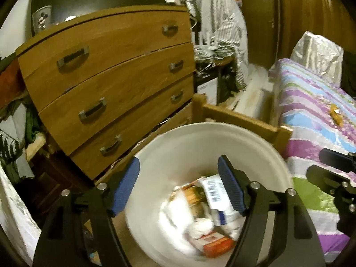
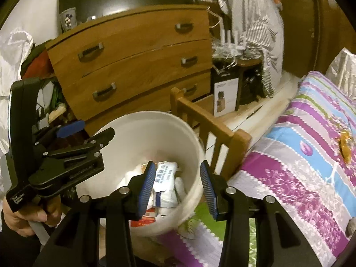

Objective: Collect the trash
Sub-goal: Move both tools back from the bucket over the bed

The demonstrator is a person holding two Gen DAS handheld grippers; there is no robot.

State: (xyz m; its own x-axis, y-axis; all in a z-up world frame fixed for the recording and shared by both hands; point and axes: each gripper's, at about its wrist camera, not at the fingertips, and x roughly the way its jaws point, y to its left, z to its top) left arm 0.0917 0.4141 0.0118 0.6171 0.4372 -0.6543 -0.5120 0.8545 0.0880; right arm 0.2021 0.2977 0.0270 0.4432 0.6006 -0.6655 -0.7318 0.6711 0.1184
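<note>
Trash (image 1: 213,213) in bucket (image 1: 178,146) beside bed (image 1: 311,111)

Black-framed grippers (image 1: 178,184) with ribbed blue pads (image 2: 148,187), silver screws, small white lettering

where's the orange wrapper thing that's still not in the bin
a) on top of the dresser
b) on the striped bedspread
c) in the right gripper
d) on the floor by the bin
b: the orange wrapper lies out on the striped bedspread, apart from the white bin, and both grippers are empty.
</note>
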